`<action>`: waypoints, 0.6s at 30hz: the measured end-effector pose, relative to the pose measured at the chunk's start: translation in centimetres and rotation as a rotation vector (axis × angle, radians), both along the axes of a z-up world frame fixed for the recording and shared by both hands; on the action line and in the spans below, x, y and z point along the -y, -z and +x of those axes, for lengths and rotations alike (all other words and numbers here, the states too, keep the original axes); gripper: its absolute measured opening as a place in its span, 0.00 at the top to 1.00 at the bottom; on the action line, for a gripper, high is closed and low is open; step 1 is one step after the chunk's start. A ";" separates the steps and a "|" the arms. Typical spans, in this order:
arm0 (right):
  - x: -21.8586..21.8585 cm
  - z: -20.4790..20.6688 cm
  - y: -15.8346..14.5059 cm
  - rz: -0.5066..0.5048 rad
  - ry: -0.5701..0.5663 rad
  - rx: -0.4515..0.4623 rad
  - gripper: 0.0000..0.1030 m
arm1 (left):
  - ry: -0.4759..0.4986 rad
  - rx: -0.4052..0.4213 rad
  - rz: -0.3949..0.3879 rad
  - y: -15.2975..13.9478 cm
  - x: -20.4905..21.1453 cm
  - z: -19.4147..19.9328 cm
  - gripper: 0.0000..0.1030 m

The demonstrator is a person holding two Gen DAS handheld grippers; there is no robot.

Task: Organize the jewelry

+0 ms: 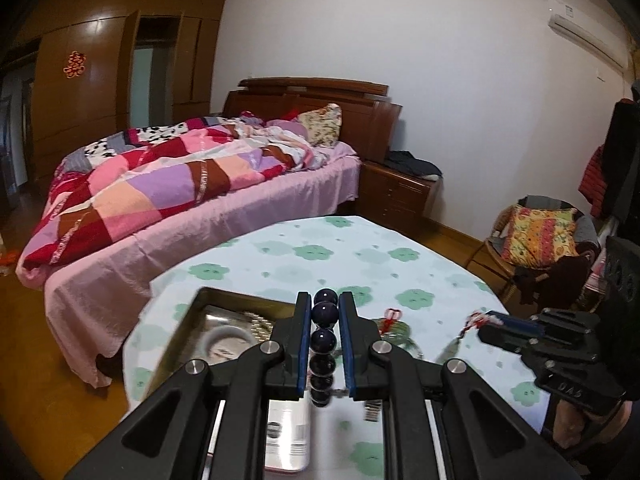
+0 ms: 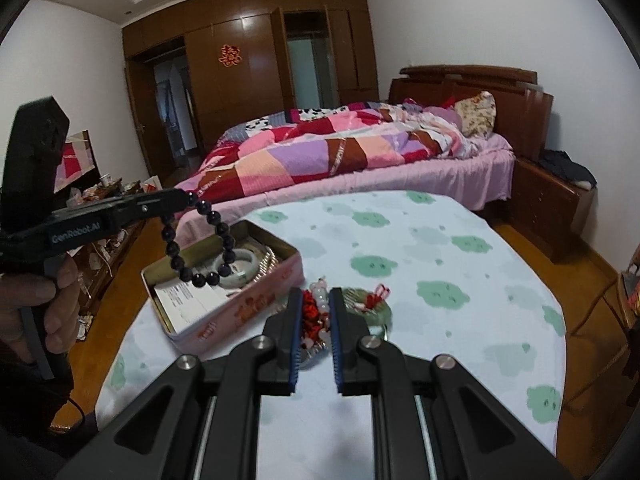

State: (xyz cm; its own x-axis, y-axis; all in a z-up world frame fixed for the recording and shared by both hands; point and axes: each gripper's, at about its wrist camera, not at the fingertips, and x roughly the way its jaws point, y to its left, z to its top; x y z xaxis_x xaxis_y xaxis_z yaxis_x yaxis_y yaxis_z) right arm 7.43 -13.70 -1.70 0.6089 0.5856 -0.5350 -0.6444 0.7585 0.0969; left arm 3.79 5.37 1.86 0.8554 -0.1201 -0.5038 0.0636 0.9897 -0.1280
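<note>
My left tool [image 1: 325, 342] is clamped on a bracelet of dark round beads [image 1: 323, 344], the beads pinched in a line between its blue pads [image 1: 305, 344]. From the right wrist view the same bracelet [image 2: 204, 240] hangs as a loop from the left tool's tips [image 2: 185, 199], lifted above the pink tin box [image 2: 240, 312], its lowest beads down at the level of the things inside. The tin sits open at the left part of the surface [image 2: 440, 248], which is covered with a pale cloth printed with green shapes. Inside the tin I see a pale green bangle [image 2: 244, 264], a strand of small light beads [image 2: 267, 262] along its far side, and a white card [image 2: 188, 300]. My right tool [image 2: 314, 334] is narrowed around a piece of red knotted cord with whitish beads [image 2: 314, 312], low over the cloth; whether that piece is lifted or touches the cloth I cannot tell. Just beside it on the right lies a green jade ring with a red tassel [image 2: 370, 300], resting on the surface. Behind the surface stands a bed [image 2: 360, 152] with a patchwork quilt.
</note>
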 end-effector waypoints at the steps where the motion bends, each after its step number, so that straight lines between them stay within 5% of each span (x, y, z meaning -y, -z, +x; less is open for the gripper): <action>1: -0.3 0.1 -0.2 0.002 -0.007 0.002 0.85 | -0.007 0.001 0.005 0.0 -0.4 0.0 0.88; 18: -6.3 1.1 -2.1 0.009 -0.141 0.041 0.86 | -0.092 -0.036 0.034 1.4 -5.1 0.9 0.88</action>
